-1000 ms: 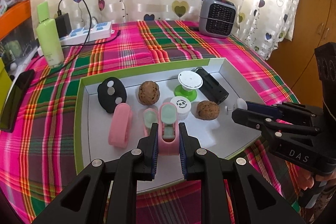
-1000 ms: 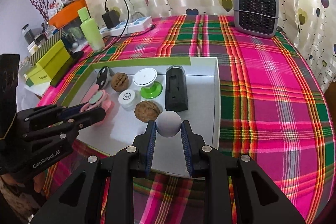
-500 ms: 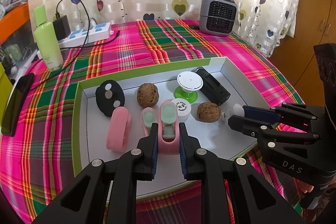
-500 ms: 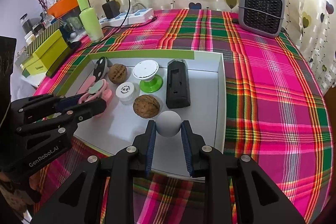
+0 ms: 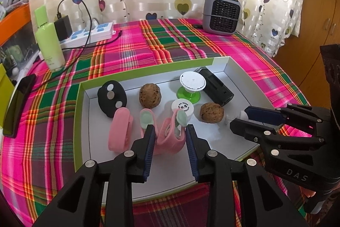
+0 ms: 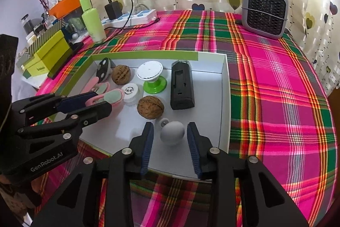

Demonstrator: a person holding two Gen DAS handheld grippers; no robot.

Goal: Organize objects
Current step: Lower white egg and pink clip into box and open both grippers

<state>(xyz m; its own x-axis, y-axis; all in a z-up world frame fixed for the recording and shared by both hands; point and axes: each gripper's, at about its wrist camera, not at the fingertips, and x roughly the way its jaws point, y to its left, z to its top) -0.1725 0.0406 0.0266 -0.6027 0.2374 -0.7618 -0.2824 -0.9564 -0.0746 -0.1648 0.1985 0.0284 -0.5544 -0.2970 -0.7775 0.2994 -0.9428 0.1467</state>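
A white tray (image 5: 235, 69) with a green rim lies on the plaid cloth. In it are a pink clip with mint pads (image 5: 170, 137), a second pink clip (image 5: 120, 131), two walnuts (image 5: 149, 95) (image 5: 211, 113), a black oval piece (image 5: 112, 98), a small white jar (image 5: 182, 109), a white and green stand (image 5: 192, 86) and a black box (image 5: 216, 86). My left gripper (image 5: 170, 137) is open around the pink clip. My right gripper (image 6: 171, 137) is open around a grey egg-shaped ball (image 6: 172, 132) that rests on the tray (image 6: 225, 82).
A grey heater (image 5: 222, 11) stands at the back right. A green bottle (image 5: 50, 39), a power strip with a charger (image 5: 89, 32) and a black phone (image 5: 18, 103) lie to the left. Yellow-green boxes (image 6: 48, 52) sit at the far left.
Both grippers have opened. The left let go of the pink clip, which now lies tilted in the tray. The right let go of the grey ball, which now rests on the tray.
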